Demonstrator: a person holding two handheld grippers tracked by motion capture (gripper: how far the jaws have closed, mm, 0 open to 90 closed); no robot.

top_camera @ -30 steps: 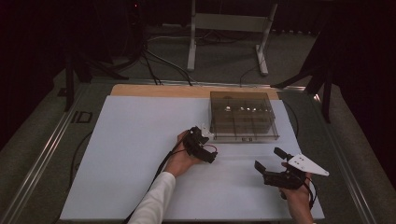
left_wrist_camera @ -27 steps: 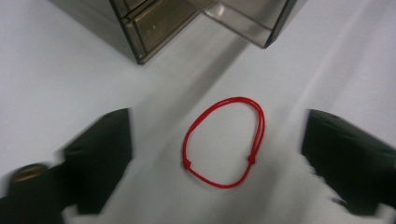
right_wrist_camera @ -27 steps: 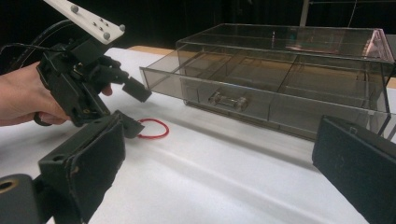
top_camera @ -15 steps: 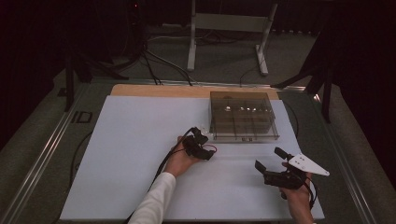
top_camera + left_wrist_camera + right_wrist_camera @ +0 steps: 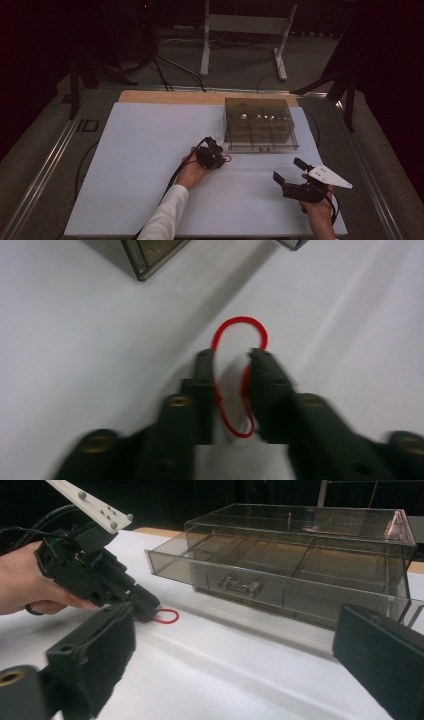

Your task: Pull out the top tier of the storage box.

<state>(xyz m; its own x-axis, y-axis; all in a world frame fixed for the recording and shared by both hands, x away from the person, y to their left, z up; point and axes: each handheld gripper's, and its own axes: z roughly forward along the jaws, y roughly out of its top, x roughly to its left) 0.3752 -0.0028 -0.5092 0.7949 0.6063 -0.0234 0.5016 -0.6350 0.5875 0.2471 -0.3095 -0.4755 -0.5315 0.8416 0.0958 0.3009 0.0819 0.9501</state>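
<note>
Left gripper has just been closing its jaws and now pinches a red loop lying on the white mat, just beside the clear drawer box. Right gripper hovers nearby, jaws spread.

The white table top lies bare and open to the left of and in front of the left gripper, and between it and the right gripper, which are well apart. Just beyond the left gripper stands the clear plastic drawer box, its drawer pulled partly out toward the red rubber band, narrowing the passage there.
</note>
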